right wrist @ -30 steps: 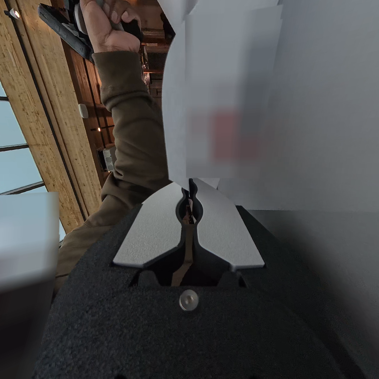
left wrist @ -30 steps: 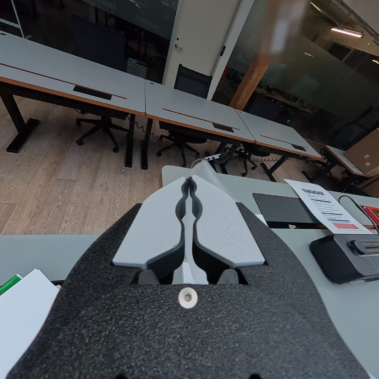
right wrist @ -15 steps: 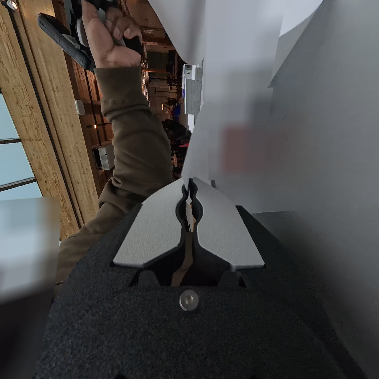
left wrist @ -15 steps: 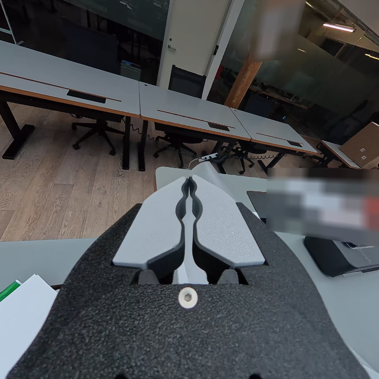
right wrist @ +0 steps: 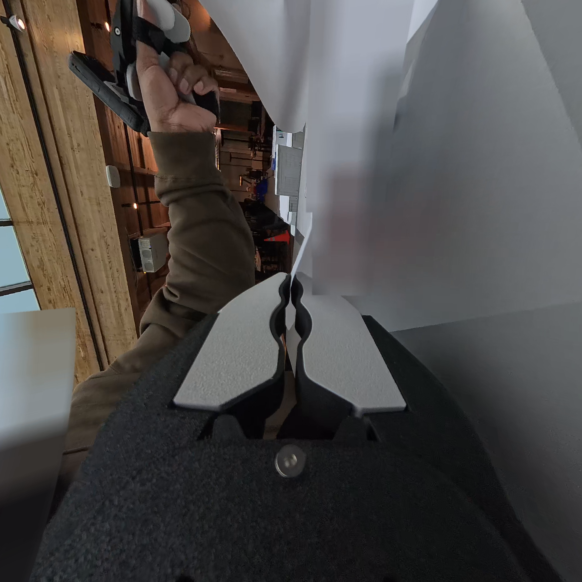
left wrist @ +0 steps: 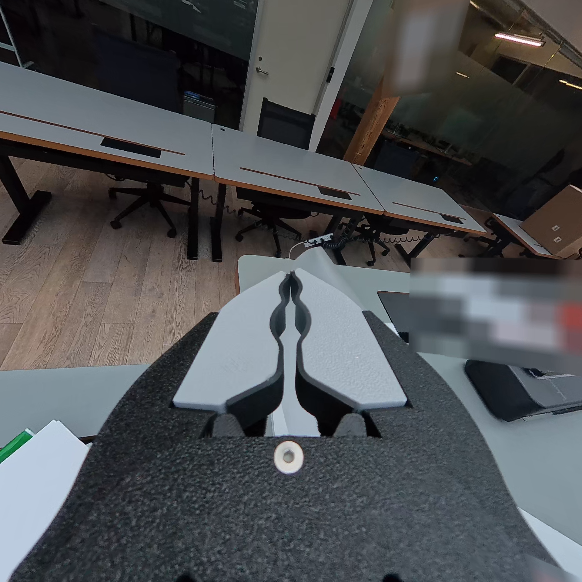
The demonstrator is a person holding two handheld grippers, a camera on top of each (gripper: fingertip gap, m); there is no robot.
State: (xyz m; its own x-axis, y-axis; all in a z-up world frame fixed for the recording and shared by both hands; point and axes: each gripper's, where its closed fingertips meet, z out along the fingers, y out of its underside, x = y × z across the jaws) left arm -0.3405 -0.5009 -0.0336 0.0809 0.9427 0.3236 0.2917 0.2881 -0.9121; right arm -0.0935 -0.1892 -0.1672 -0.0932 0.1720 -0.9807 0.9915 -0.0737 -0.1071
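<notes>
Sheet: a white sheet of paper [right wrist: 277,63] hangs between the two grippers. In the right wrist view it fills the upper middle of the frame and narrows to an edge at the fingertips; in the left wrist view only a curled corner [left wrist: 318,267] rises just above and right of the fingertips, at centre frame.
Left gripper: the left gripper [left wrist: 291,275] has its grey fingers pressed together at the tips, pinching the sheet, whose white surface shows through the gap lower down between them.
Right gripper: the right gripper [right wrist: 290,277] is closed the same way, tips meeting on the sheet's lower edge, with a sliver of paper showing in the gap behind the tips.
Hand: in the right wrist view a hand [right wrist: 170,94] at upper left grips the handle of the far gripper; a brown sleeve [right wrist: 198,239] runs down from it toward centre left.
Near table: a grey table [left wrist: 63,400] lies under the left gripper; white paper stack [left wrist: 34,472] with a green edge sits at lower left.
Black device: a black device [left wrist: 510,393] rests on the table at right, below a blurred patch.
Background: a row of grey desks [left wrist: 283,167] with black office chairs [left wrist: 145,204] crosses the upper half, over a wooden floor [left wrist: 78,299]; a cardboard box [left wrist: 554,220] stands at far right.
</notes>
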